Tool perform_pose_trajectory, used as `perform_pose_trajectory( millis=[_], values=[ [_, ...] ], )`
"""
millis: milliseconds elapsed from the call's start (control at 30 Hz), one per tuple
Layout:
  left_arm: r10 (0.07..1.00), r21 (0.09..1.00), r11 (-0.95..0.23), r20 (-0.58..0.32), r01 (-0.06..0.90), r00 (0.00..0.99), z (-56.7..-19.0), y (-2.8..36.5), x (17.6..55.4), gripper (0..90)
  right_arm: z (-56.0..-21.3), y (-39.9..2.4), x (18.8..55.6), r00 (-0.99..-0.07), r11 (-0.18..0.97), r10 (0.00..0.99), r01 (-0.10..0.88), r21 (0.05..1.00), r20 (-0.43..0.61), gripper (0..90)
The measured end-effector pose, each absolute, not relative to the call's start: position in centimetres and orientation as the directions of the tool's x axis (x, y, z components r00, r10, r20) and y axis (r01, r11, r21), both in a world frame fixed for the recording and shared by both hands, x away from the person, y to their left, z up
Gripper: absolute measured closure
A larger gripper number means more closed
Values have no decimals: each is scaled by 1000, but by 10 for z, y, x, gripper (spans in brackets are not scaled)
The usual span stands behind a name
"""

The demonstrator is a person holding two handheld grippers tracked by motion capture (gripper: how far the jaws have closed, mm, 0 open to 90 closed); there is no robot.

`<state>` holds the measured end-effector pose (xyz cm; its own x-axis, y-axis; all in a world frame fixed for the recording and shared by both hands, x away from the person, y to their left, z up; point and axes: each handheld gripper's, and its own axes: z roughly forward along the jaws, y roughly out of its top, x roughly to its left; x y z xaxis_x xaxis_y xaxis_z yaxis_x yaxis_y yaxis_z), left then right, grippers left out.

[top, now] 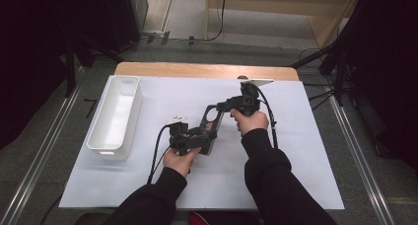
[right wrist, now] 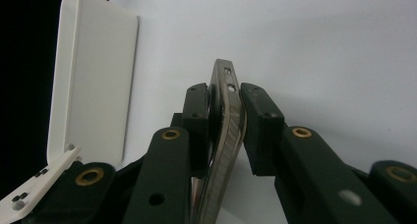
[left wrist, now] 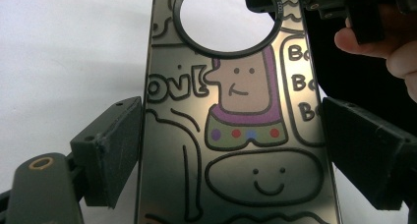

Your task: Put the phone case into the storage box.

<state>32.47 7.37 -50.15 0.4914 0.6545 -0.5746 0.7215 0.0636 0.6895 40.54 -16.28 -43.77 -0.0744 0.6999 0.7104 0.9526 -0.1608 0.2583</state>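
A shiny phone case (top: 209, 131) printed with cartoon figures and a round ring hole hangs over the white sheet between both hands. My left gripper (top: 201, 140) is shut across its width; in the left gripper view both pads (left wrist: 118, 145) press the case (left wrist: 246, 150) at its long edges. My right gripper (top: 218, 108) comes in from the right at the far end by the ring. In the right gripper view its two pads (right wrist: 258, 121) touch the front and back of the edge-on case (right wrist: 227, 106), which bows slightly.
A long white bin (top: 116, 111) stands at the left of the white sheet (top: 276, 175), and its side (right wrist: 93, 76) shows in the right gripper view. The wooden table edge (top: 197, 69) runs along the back. Dark stands and cables flank the table.
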Motion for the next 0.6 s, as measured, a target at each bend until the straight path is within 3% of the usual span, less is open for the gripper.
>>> perform_pose_trajectory(
  millis=[600],
  values=[
    [654,691,70,-577,720,490,-504,74,327,117,-433,-157,409,-68,-166,696,953,252,715,748]
  ],
)
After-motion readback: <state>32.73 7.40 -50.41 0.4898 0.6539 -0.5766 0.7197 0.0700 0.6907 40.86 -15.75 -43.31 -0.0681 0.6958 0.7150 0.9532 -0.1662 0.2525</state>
